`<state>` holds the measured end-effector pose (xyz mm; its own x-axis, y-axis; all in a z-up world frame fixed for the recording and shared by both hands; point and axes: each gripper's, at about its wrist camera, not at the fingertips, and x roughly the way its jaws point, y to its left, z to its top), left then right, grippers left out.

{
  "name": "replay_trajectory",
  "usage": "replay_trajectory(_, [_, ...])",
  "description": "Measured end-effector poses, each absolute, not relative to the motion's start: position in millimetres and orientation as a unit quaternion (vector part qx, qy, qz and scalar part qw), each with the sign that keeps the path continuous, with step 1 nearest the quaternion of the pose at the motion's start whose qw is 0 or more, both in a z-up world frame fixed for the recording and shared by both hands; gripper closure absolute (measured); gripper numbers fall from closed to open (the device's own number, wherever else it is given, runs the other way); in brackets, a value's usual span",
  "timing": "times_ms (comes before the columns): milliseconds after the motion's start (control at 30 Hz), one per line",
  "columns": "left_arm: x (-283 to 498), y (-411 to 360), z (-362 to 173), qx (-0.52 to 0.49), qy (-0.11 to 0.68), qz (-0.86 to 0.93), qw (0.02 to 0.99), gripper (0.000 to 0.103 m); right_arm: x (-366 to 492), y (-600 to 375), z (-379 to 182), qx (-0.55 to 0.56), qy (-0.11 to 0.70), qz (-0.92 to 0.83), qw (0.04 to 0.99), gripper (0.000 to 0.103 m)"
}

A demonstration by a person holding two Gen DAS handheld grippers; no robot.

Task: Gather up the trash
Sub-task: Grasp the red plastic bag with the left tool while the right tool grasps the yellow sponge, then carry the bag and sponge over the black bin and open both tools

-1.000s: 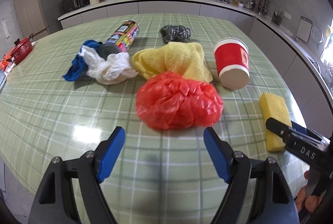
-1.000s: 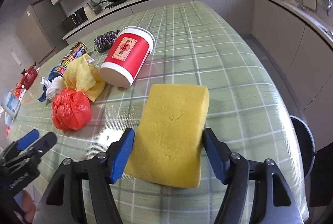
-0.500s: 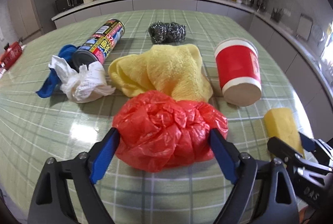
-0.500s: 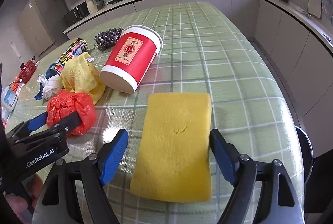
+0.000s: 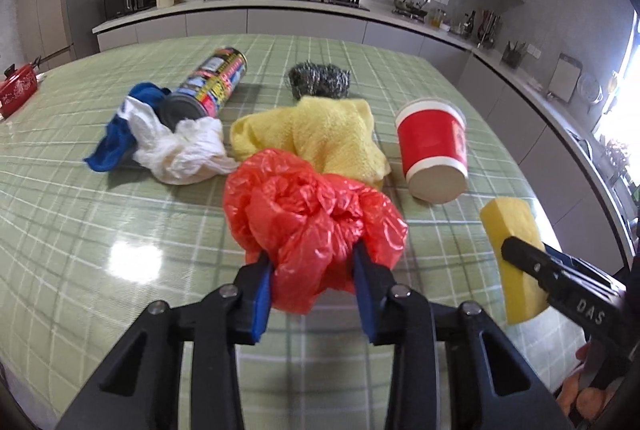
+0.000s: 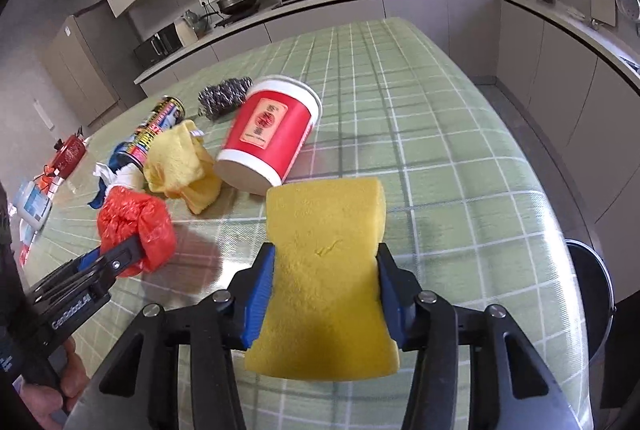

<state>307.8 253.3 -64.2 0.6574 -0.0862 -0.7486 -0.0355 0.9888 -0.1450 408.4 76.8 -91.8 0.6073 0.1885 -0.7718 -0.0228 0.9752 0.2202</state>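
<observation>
Trash is in both grips right now! Nearest the left wrist camera, the left gripper (image 5: 312,282) has its blue fingers (image 5: 262,294) clamped on the red plastic bag (image 5: 312,214), pinching its near tail at six o'clock while the bulk balloons out ahead. That bag looks feather-light, crinkly and slick, so I'd judge a bite deep into the gathered folds holds better than a nip at a loose edge. Over at four o'clock, the right gripper (image 6: 326,294) is squeezed onto the yellow sponge (image 6: 326,270), pressing in at both long sides near its middle; the sponge waists in under the pads, so it's soft, springy and light, and a mid-body hold should keep it from drooping. Whether it has fully left the green checked table (image 5: 80,230) I can't tell. Further out, at twelve o'clock, a yellow cloth (image 5: 316,134) lies touching the bag's far side. At two o'clock a red paper cup (image 5: 434,150) is on its side, thin-walled and easy to crush. At ten o'clock, white crumpled paper (image 5: 184,154) and a blue rag (image 5: 116,134) rest against a spray can (image 5: 212,86). Farthest, a steel scourer (image 5: 318,80) is just behind the cloth.
</observation>
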Motion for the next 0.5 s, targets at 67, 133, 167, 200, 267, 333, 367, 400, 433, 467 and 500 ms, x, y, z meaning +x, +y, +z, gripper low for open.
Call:
replay_trajectory(67, [301.3,255.3,-57.6,-0.073,0.408,-0.021,0.91,0.066,403.4,77.4,-87.1,0.1,0.434,0.059,0.893,0.052])
replay_trajectory(133, [293.7,254.8,-51.6,-0.07,0.402,-0.03,0.912,0.066,396.0,76.8,-81.9,0.105,0.429,0.057,0.895,0.052])
replay_trajectory(167, [289.5,252.6,-48.8,-0.066,0.399,-0.037,0.914,0.066,391.1,76.1,-78.4,0.106,0.426,0.054,0.897,0.052])
replay_trajectory(200, [286.5,251.2,-46.8,-0.062,0.397,-0.043,0.915,0.066,387.1,75.7,-76.2,0.107,0.424,0.051,0.898,0.052])
replay_trajectory(267, [281.3,246.4,-43.3,-0.06,0.394,-0.057,0.915,0.066,378.1,73.9,-71.5,0.111,0.42,0.044,0.9,0.052])
replay_trajectory(333, [277.6,239.7,-40.7,-0.056,0.391,-0.073,0.916,0.066,370.2,71.3,-68.5,0.114,0.417,0.036,0.901,0.052])
replay_trajectory(367, [276.3,236.4,-40.2,-0.056,0.391,-0.081,0.915,0.066,364.8,69.2,-66.7,0.116,0.415,0.03,0.902,0.052])
replay_trajectory(400, [275.3,233.0,-39.8,-0.055,0.391,-0.09,0.914,0.066,360.3,67.2,-65.5,0.117,0.414,0.026,0.902,0.052])
replay_trajectory(433, [274.5,230.5,-39.5,-0.055,0.39,-0.096,0.914,0.066,356.2,64.4,-64.7,0.119,0.413,0.022,0.903,0.052])
replay_trajectory(467, [272.8,227.2,-39.3,-0.054,0.389,-0.101,0.914,0.066,351.3,61.0,-63.5,0.122,0.413,0.017,0.903,0.052])
replay_trajectory(500, [271.1,221.4,-38.7,-0.053,0.389,-0.108,0.913,0.066,346.3,57.1,-62.0,0.124,0.411,0.012,0.903,0.052])
